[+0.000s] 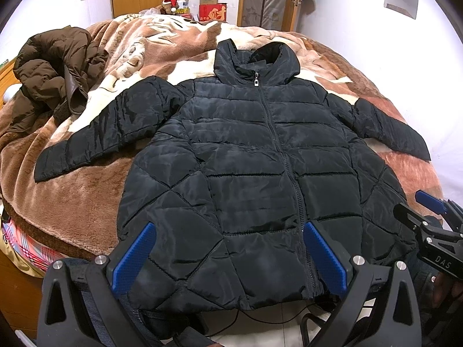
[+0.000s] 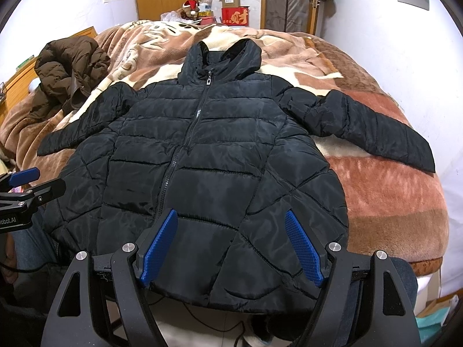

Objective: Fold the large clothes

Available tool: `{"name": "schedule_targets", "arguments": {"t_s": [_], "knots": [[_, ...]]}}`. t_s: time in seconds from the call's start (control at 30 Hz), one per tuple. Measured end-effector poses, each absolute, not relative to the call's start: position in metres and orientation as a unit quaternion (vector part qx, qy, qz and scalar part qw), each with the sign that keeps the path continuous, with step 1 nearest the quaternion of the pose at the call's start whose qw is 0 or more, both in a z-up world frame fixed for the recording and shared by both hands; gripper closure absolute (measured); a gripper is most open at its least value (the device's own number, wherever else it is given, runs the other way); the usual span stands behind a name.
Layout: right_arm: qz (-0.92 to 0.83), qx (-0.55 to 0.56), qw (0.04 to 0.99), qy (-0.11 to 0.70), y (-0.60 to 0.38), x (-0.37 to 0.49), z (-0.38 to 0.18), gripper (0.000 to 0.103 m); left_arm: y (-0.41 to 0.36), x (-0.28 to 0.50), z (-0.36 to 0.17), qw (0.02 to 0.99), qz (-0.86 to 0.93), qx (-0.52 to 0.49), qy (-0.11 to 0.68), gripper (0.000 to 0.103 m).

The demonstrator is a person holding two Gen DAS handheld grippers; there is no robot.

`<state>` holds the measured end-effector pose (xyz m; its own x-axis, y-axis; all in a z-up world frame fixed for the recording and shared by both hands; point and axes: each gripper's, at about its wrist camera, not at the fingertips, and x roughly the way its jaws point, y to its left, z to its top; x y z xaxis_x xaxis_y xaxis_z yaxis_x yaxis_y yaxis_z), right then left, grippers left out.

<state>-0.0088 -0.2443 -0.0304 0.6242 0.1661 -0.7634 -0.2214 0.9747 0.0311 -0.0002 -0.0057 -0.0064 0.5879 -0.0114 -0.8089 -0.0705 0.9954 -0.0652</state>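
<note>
The near hem of the black puffer jacket [image 1: 249, 173] is partly hidden behind the left gripper [image 1: 228, 260] in the left wrist view, and behind the right gripper [image 2: 231, 248] in the right wrist view. The bed [image 1: 86, 202] is cut off at the lower left of the frame, its edge lost under the blanket [image 2: 385, 190]. The brown coat [image 1: 55, 72], upper left, is bunched up, so sleeves and front cannot be made out. Items at the top centre, incl. a red box [image 1: 212, 11], are too small for detail. Counted: 1 black jacket, laid flat and zipped in the centre of the bed, hood toward the top of the frame, 2 sleeves spread to left and right; 1 brown coat; 2 grippers, w/ 2 blue pads each. Both sets of jaws are held wide apart, nothing gripped, just above the jacket's lower hem; contact w/ the fabric cannot be told.
</note>
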Motion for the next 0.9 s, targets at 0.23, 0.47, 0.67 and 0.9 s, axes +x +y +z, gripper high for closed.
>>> {"name": "schedule_targets", "arguments": {"t_s": [0.23,0.47,0.67,0.9], "knots": [[0.108,-0.034,0.900,0.421,-0.2442,-0.0089,-0.0321,0.026,-0.0064,-0.0010,-0.0070,0.890,0.016,-0.045,0.454,0.000],[0.107,-0.034,0.900,0.421,-0.2439,-0.0083,-0.0317,0.026,-0.0071,-0.0011,-0.0072,0.889,0.016,-0.045,0.455,0.000],[0.107,-0.034,0.900,0.422,-0.2439,-0.0081,-0.0325,0.026,-0.0089,-0.0019,-0.0094,0.889,0.016,-0.045,0.455,0.000],[0.108,-0.035,0.899,0.422,-0.2436,-0.0083,-0.0332,0.026,-0.0089,-0.0023,-0.0095,0.889,0.015,-0.045,0.455,0.000]]}}
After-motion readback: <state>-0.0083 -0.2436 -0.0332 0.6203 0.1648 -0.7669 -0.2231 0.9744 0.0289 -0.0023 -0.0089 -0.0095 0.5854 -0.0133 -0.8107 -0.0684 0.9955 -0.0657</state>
